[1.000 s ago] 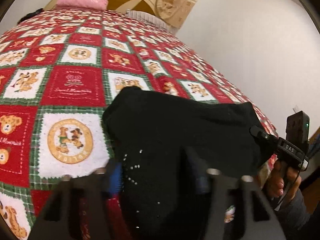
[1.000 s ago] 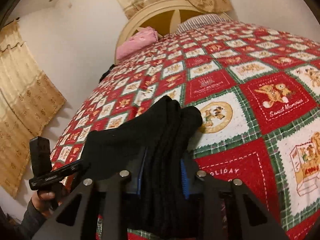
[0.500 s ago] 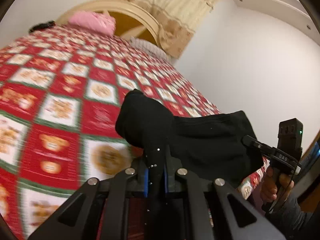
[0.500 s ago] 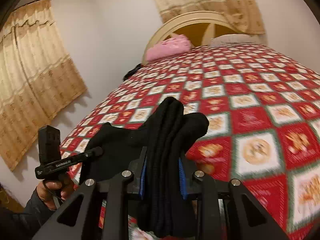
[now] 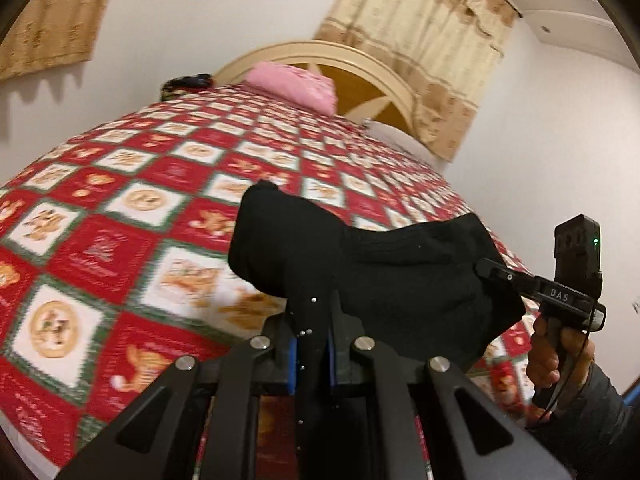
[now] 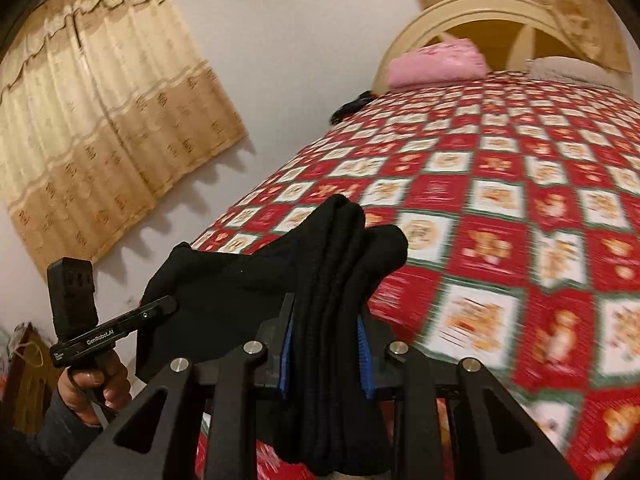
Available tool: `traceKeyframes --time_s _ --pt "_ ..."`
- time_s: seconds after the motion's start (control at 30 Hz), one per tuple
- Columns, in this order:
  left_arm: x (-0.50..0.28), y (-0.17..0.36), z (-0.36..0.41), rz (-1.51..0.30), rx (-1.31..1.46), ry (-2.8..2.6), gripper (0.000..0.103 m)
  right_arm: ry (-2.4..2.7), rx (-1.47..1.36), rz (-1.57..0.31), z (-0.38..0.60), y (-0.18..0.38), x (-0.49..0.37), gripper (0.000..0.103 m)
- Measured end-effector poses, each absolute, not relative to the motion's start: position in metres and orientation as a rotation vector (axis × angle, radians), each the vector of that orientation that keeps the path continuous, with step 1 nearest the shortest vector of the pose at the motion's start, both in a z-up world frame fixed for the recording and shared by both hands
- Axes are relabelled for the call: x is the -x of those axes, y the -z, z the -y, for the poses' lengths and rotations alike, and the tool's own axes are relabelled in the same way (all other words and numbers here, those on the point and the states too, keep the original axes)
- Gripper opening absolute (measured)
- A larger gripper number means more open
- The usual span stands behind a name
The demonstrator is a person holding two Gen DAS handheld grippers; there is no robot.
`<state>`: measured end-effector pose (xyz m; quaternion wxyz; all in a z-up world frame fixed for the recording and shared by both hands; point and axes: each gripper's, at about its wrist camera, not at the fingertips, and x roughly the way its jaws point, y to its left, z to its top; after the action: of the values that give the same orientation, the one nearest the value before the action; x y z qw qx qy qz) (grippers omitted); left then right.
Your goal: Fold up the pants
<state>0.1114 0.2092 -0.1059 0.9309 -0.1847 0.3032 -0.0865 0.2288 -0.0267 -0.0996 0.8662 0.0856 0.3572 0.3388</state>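
Both grippers had risen from a second before, when the black pants (image 5: 384, 280) lay bunched low on the quilt (image 5: 120, 208) with the cameras tipped down at it. Now the cloth hung stretched in the air between the two tools, above the bed's near end, and both views took in far more wall and curtain. The left gripper (image 5: 311, 354), whose blue-padded jaws had stood wide around the cloth a second before, was clamped tight on a thin fold dotted with small studs. The right gripper (image 6: 326, 354) held a thicker, ribbed bundle of the pants (image 6: 336, 280), its jaws closed on it but kept partly apart by the bulk, much as before. In the left view the right gripper (image 5: 494, 270) showed at the far edge of the cloth, gripped by a hand (image 5: 556, 356) in a grey sleeve. In the right view the left gripper (image 6: 160, 308) appeared at the other end, in the person's other hand (image 6: 94, 386).

The quilt, a checkerboard of red and white squares with teddy bears and green borders, covered the whole bed and was blurred with motion. A pink pillow (image 5: 296, 88) lay against the arched cream headboard (image 5: 360, 68), with a dark item (image 5: 186, 82) just beside it at the bed's edge and a pale pillow (image 6: 568, 68) at the other side. Beige patterned curtains (image 6: 100, 120) hung on the white walls.
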Motion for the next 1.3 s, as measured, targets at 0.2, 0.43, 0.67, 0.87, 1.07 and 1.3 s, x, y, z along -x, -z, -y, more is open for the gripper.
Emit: traceKeyframes --time_s 0.2,0.43,0.67,0.87,1.07,1.3 --pt "-0.118 0.140 -0.218 -0.700 0.352 0.118 0.013 -0.707 -0.170 -0.800 -0.001 0.126 -0.255 0.028" --pt "-0.117 0.152 -0.215 -0.711 0.297 0.039 0.044 -0.649 -0.198 -0.889 0.003 0.159 -0.278 0.028" --pt "-0.117 0.155 -0.215 -0.718 0.238 -0.032 0.070 -0.617 -0.200 -0.943 0.008 0.179 -0.289 0.039" --pt "-0.117 0.157 -0.220 -0.732 0.240 -0.050 0.077 -0.582 -0.170 -0.939 0.011 0.182 -0.289 0.051" --pt "-0.108 0.153 -0.225 -0.740 0.247 -0.070 0.082 -0.540 -0.179 -0.935 0.018 0.182 -0.289 0.062" --pt "-0.085 0.128 -0.221 -0.697 0.218 -0.118 0.082 -0.436 -0.130 -0.830 0.039 0.145 -0.255 0.064"
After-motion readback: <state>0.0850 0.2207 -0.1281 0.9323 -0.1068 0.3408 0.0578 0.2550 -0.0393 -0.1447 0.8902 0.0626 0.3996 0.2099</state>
